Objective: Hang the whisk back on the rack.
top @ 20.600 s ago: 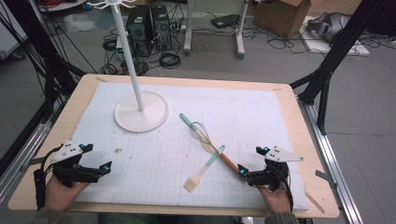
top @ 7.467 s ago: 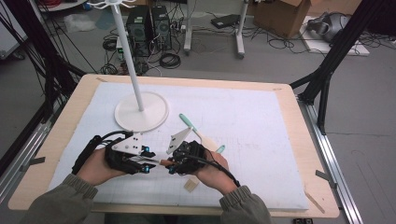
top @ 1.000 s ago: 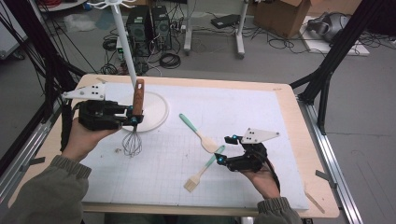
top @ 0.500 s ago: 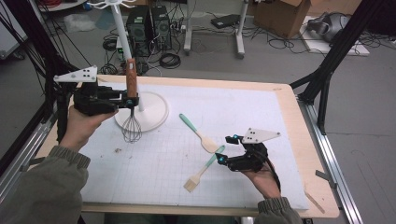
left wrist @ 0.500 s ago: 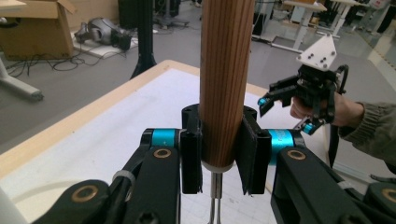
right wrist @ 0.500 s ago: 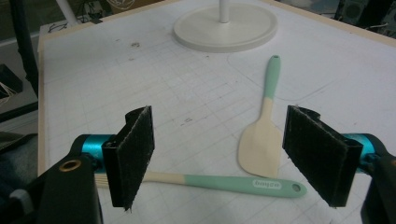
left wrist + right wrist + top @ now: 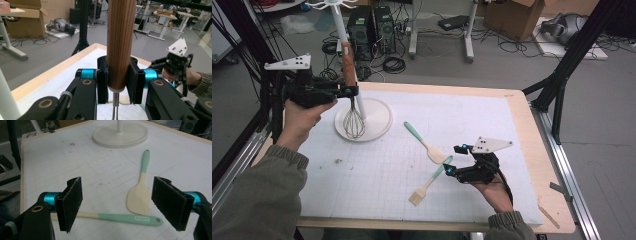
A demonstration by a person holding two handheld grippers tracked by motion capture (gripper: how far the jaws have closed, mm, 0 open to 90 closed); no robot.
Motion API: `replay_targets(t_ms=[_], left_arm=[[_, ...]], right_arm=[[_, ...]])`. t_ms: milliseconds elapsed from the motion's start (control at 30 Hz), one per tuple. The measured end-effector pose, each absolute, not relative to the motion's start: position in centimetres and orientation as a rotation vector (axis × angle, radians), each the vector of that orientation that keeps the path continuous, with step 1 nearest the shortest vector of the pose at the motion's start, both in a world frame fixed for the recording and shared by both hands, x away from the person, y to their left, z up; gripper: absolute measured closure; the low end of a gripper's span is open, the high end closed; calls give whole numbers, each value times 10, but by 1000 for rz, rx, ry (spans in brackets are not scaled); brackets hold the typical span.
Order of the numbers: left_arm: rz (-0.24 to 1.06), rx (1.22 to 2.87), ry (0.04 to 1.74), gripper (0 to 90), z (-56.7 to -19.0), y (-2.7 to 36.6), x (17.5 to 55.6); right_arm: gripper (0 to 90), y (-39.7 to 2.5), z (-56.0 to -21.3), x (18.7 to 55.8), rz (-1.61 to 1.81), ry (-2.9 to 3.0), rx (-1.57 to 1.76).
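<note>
My left gripper (image 7: 348, 92) is shut on the wooden handle (image 7: 120, 42) of a wire whisk (image 7: 354, 124). It holds the whisk upright in the air, wires hanging down over the white round base (image 7: 377, 122) of a stand, right beside its pole (image 7: 343, 31). My right gripper (image 7: 451, 171) stands open low over the mat, jaws wide apart with nothing between them. Just ahead of it lie a mint-handled spatula (image 7: 140, 192) and a mint-handled pastry brush (image 7: 125, 217), also seen in the high view as spatula (image 7: 424, 142) and brush (image 7: 429, 182).
A white gridded mat (image 7: 377, 195) covers the wooden table (image 7: 542, 165). The stand's top arms reach up near the frame's upper edge. Black frame legs, cables and boxes stand on the floor beyond the table. The other hand's gripper (image 7: 176, 62) shows far off in the left gripper view.
My left gripper has lifted the whisk higher and carried it toward the stand's pole. The right gripper, spatula and brush have not moved.
</note>
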State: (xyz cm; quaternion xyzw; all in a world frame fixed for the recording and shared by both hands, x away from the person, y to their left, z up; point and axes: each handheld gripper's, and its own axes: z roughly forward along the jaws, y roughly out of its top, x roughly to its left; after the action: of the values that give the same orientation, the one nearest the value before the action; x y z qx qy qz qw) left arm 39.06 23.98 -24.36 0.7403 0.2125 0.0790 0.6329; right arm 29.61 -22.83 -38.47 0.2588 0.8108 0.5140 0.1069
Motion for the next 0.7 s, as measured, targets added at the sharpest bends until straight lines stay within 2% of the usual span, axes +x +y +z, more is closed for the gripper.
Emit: replay_targets(t_ms=[700], left_arm=[[178, 1595, 526, 732, -216, 249, 426]], right_arm=[[231, -228, -386, 298, 1511, 2393, 759]])
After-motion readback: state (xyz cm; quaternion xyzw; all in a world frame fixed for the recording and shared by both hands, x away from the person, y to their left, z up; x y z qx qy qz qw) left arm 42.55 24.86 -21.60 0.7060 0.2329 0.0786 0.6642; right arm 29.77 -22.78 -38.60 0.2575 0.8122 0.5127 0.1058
